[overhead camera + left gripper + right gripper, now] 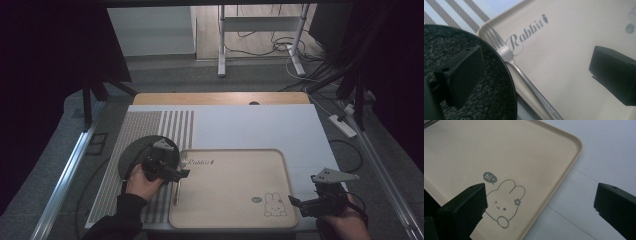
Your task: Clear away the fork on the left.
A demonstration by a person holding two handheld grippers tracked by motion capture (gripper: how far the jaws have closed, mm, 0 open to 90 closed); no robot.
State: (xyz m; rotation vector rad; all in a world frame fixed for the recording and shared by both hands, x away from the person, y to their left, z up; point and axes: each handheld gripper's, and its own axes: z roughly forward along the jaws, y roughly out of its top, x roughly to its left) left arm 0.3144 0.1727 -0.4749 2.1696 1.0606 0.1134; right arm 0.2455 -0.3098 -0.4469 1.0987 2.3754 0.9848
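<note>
Beige tray (235, 200): lying flat on the white surface (250, 125), printed with "Rabbit" lettering near its far left corner and a rabbit drawing near its near right corner.
Fork (524, 75): metal, lying along the tray's left edge, tines pointing away from the person; in the left gripper view the tines are sitting beside the "Rabbit" lettering, the handle running along the rim.
Black plate (140, 150): round, textured, resting on the striped placemat (145, 130) just left of the tray; in the left gripper view its edge is overlapping the fork's neck.
Left gripper (184, 173): hovering over the fork and the tray's left rim, jaws spread wide, nothing pinched between them; one jaw is showing over the plate, the other over the tray.
Right gripper (295, 202): hanging over the tray's near right corner, jaws spread wide and empty; the rabbit drawing is lying beside one jaw, the tray's rim and the white surface between the two.
Hands: each is gripping its tool from the bottom edge of the high view.
</note>
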